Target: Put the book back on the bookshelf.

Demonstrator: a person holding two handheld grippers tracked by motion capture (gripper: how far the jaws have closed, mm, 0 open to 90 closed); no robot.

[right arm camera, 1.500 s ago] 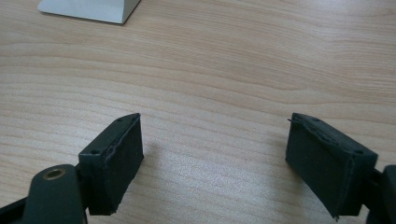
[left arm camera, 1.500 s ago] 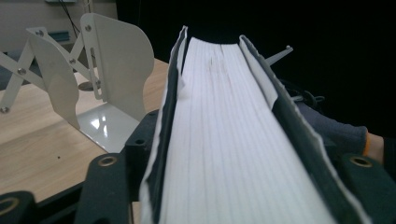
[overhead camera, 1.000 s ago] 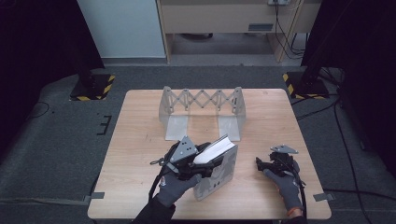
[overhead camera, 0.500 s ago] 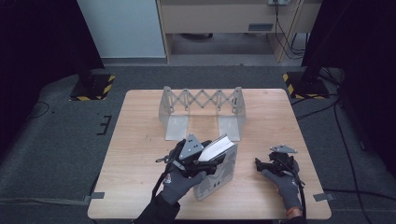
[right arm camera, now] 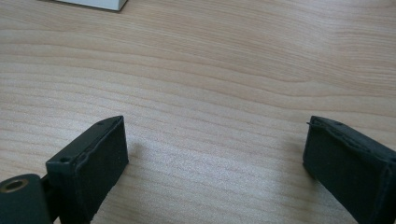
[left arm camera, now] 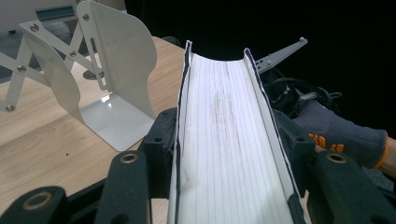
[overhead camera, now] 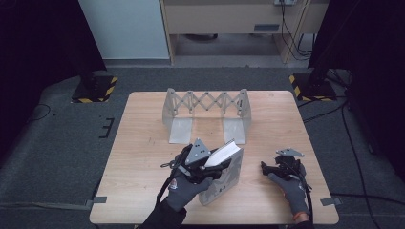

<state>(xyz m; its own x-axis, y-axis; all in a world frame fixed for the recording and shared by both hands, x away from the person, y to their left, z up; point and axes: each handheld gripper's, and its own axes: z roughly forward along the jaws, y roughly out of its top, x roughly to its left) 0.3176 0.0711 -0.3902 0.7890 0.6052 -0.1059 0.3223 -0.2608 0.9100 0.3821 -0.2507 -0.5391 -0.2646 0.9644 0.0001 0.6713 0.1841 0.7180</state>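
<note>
A thick book (overhead camera: pixel 224 153) stands tilted on the table's near middle, its white page edge (left arm camera: pixel 224 102) facing up. My left gripper (overhead camera: pixel 206 168) has it between its jaws, which have just been closing; the pads (left arm camera: pixel 161 140) press on both covers. A gloved hand holds that gripper. Right of the book my right gripper (overhead camera: pixel 267 168) lies low on the wood, and its jaws (right arm camera: pixel 215 154) stand wide open with only bare table between them. In the left gripper view the right hand's grey glove (left arm camera: pixel 336 135) lies beyond the book.
An expanding white metal book rack (overhead camera: pixel 205 102) stands at the table's far middle, with an end plate (left arm camera: pixel 116 70) close to the book on the left. The wooden table (overhead camera: pixel 143 143) is ringed by dark floor. Cables trail from both grippers.
</note>
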